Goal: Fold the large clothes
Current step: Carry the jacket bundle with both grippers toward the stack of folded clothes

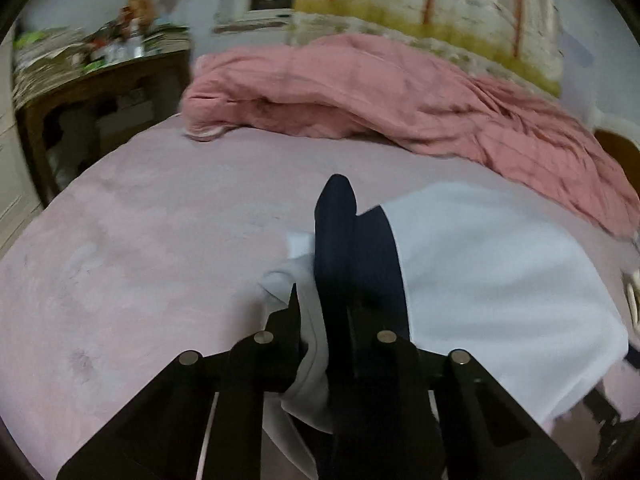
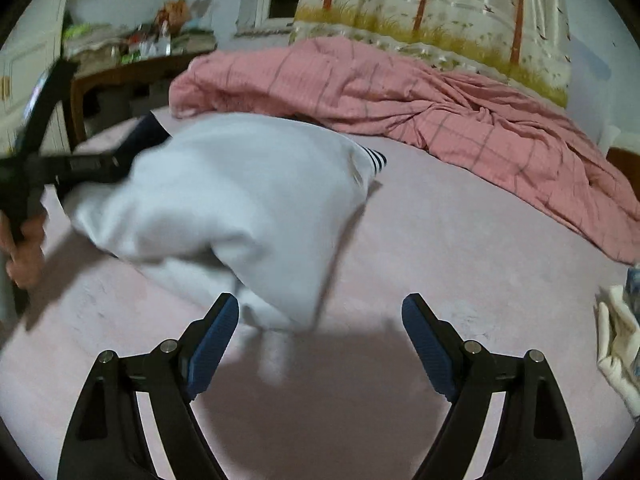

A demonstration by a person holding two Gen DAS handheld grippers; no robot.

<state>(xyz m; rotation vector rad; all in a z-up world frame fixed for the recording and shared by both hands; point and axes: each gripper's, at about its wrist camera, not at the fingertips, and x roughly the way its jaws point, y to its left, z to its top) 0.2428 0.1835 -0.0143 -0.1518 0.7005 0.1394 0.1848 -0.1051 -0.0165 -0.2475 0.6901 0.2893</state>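
Note:
A large white garment (image 1: 480,280) with a navy band (image 1: 360,248) lies on the pale pink bed (image 1: 160,260). My left gripper (image 1: 324,312) is shut on a bunched edge of it, white cloth and navy band squeezed between the fingers. The right wrist view shows the same garment (image 2: 240,200) lifted at its left side by the left gripper (image 2: 116,166), which a hand (image 2: 24,256) holds. A navy-and-white striped cuff (image 2: 378,160) shows at its far edge. My right gripper (image 2: 320,320) hovers open over the sheet just in front of the garment's near corner, holding nothing.
A rumpled pink checked quilt (image 2: 440,112) covers the far side of the bed. A wooden table (image 2: 132,72) with clutter stands at the back left. A tree-print curtain (image 2: 440,8) hangs behind. A cream cloth (image 2: 618,344) lies at the right edge.

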